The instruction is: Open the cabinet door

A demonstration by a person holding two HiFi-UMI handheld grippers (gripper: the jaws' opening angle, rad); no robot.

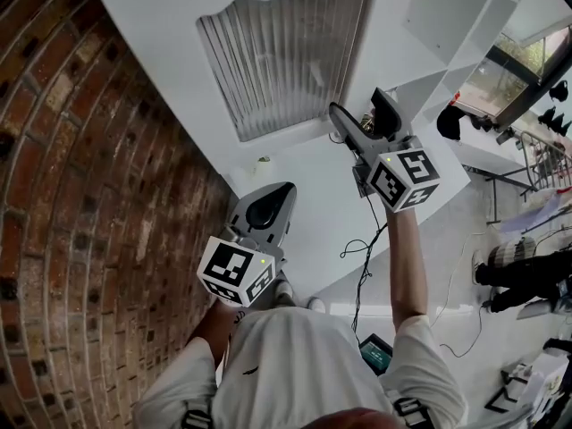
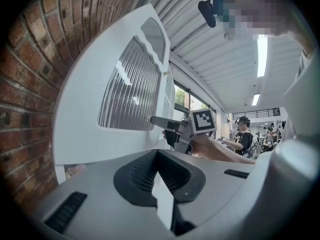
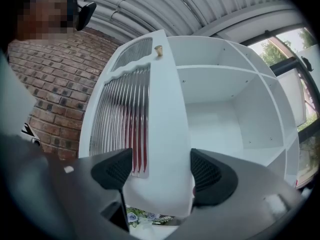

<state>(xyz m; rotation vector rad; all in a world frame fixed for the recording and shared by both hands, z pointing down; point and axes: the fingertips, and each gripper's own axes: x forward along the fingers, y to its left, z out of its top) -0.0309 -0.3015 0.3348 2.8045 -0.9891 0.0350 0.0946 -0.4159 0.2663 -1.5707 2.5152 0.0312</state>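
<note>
Cabinet door (image 3: pixel 167 129), white with a ribbed glass panel (image 3: pixel 122 116) and brass knob (image 3: pixel 158 49), stands swung open; right gripper (image 3: pixel 161 166) jaws apart near its edge, left gripper (image 2: pixel 157 153) jaws together

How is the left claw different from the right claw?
The left claw is shut, pads pressed together; the right claw is open. The left claw holds nothing; the white cabinet door shows its edge in the right claw's gap. The left claw hangs back from the door; the right claw is up at it. Both are grey with black ribbed pads.
</note>
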